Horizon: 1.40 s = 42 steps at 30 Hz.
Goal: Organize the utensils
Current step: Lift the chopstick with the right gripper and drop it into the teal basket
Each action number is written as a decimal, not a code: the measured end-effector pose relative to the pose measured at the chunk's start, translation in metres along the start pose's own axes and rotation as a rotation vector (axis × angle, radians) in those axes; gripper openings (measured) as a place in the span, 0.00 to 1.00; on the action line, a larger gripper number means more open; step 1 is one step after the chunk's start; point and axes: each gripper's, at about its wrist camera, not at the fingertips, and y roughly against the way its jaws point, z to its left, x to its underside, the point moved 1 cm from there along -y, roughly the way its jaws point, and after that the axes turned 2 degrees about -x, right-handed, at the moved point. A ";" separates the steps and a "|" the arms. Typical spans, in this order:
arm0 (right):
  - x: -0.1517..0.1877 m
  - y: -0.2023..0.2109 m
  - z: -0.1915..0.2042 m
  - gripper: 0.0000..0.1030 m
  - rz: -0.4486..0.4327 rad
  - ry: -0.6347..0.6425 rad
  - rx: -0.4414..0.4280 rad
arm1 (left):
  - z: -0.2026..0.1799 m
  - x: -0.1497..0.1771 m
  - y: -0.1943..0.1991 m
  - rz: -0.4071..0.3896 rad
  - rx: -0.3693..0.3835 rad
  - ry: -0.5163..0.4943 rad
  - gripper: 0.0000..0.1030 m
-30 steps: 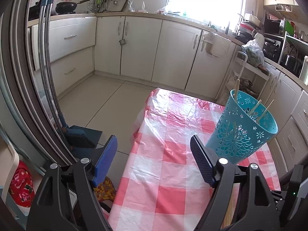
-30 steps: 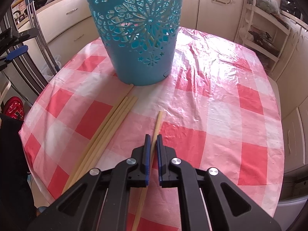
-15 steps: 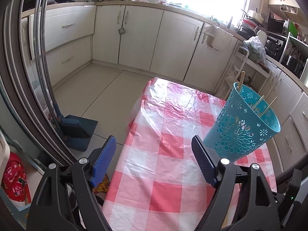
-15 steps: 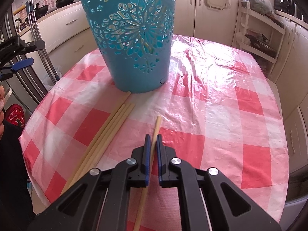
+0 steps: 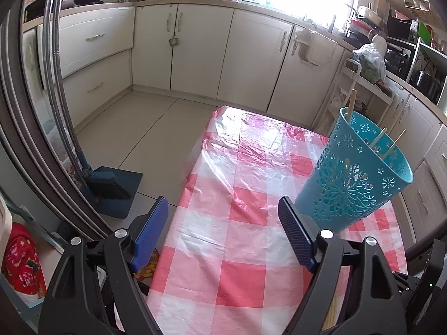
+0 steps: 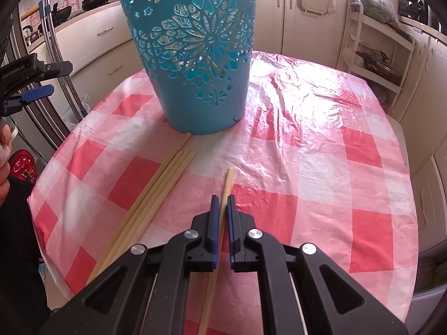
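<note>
My right claw pinches a single pale wooden chopstick near its upper end, jaws nearly closed on it, the stick's tip pointing toward the teal perforated plastic holder standing on the red-and-white checked plastic tablecloth. To drop it in cleanly, I judge it must be lifted above the rim and tipped upright before release. My left claw hangs wide and empty beside the holder, which already carries several sticks. A bundle of loose bamboo chopsticks lies just left of my grip, one end touching the holder's base; a careless swing could scatter it.
</note>
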 end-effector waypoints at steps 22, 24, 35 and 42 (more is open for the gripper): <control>-0.005 0.060 0.008 0.05 -0.152 -0.123 -0.251 | -0.005 0.005 -0.005 0.017 -0.034 -0.027 0.75; -0.006 0.063 0.008 0.05 -0.162 -0.122 -0.263 | -0.004 0.006 -0.006 0.018 -0.035 -0.029 0.75; -0.026 0.098 0.012 0.05 -0.273 -0.131 -0.392 | -0.007 0.008 -0.005 0.020 -0.031 -0.036 0.75; -0.062 0.151 0.007 0.05 -0.416 -0.153 -0.506 | -0.010 0.007 -0.007 0.025 -0.028 -0.044 0.75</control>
